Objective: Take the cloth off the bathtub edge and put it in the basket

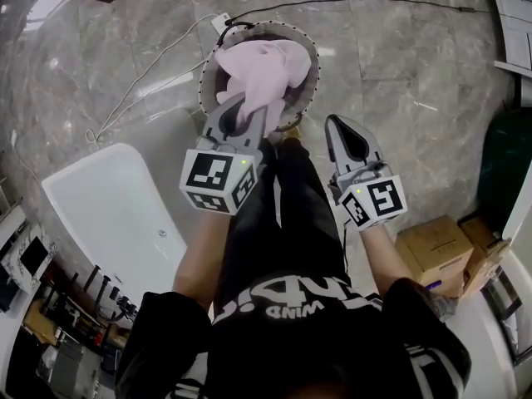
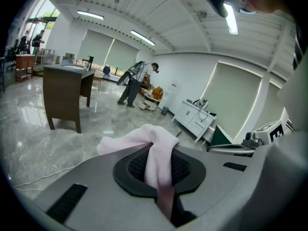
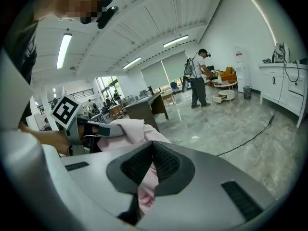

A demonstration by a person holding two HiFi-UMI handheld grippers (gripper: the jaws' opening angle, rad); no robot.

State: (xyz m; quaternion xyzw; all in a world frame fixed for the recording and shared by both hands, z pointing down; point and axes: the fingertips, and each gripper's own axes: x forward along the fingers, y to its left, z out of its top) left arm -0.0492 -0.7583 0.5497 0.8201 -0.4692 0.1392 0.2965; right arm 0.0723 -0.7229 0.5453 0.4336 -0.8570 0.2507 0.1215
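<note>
A pink cloth (image 1: 259, 71) hangs bunched over the open top of a round basket (image 1: 312, 66) on the marble floor. My left gripper (image 1: 248, 110) is shut on the cloth, and a pink fold (image 2: 144, 138) is pinched between its dark pads and spills over their tips. My right gripper (image 1: 336, 125) is held to the right of the basket, apart from the cloth. Its jaws are shut with nothing between them, and the cloth (image 3: 129, 128) and left gripper (image 3: 89, 129) show behind my right gripper (image 3: 150, 146). The white bathtub (image 1: 108, 214) lies at the lower left.
A white cable (image 1: 150, 71) trails over the floor left of the basket. Cardboard boxes (image 1: 436, 252) stand at the right, beside a dark green object (image 1: 509, 156). A dark desk (image 2: 65, 93) and a standing person (image 3: 197, 78) are far across the room.
</note>
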